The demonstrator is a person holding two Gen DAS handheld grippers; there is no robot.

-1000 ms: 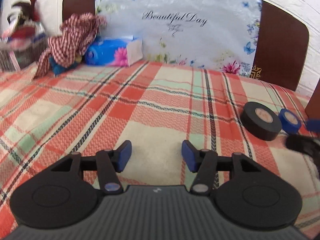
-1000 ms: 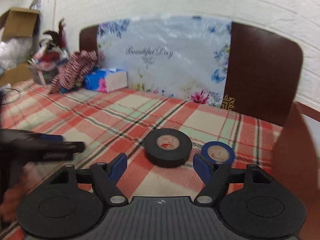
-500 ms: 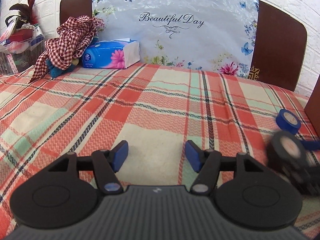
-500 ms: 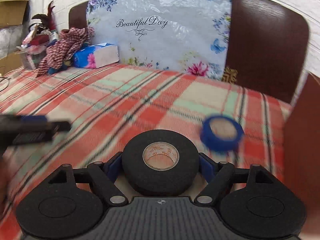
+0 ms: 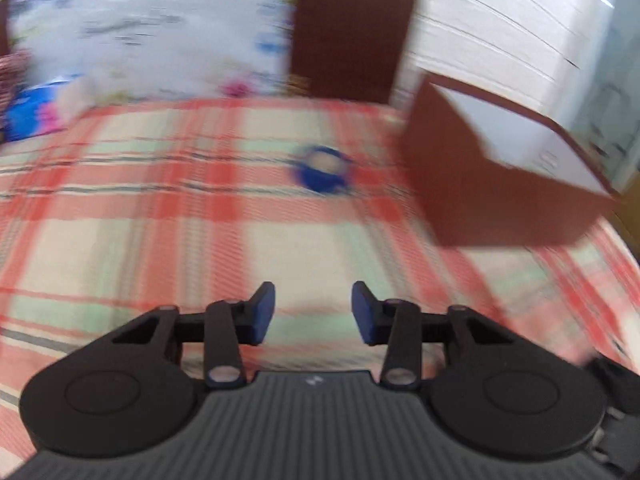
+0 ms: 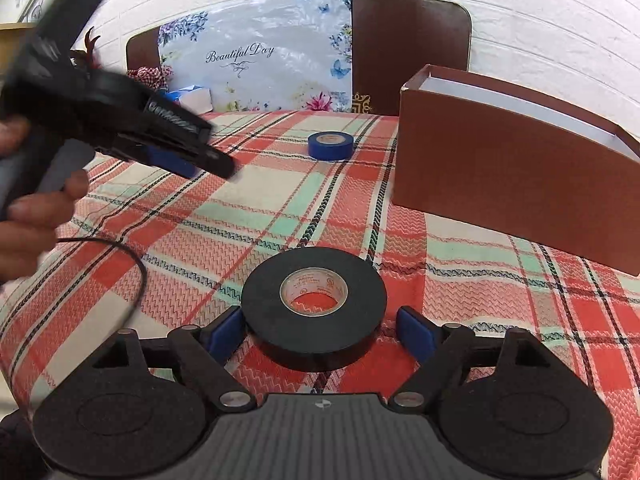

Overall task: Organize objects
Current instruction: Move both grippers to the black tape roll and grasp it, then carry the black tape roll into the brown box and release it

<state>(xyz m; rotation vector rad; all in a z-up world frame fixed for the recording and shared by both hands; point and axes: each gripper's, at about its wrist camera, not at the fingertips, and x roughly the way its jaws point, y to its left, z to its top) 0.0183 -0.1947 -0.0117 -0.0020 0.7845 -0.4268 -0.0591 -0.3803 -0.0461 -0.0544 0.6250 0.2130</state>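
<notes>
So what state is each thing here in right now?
Black tape roll: flat between the right gripper's fingers; the right pad stands clear of it.
Blue tape roll: flat on the tablecloth, untouched.
Brown box: open, upright; inside hidden.
Left gripper: open, empty.
Right gripper: open around the black roll.

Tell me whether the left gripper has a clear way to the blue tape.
Probably yes: the left gripper is open and empty, and only bare tablecloth lies between it and the blue tape; the box stands off to the right.
</notes>
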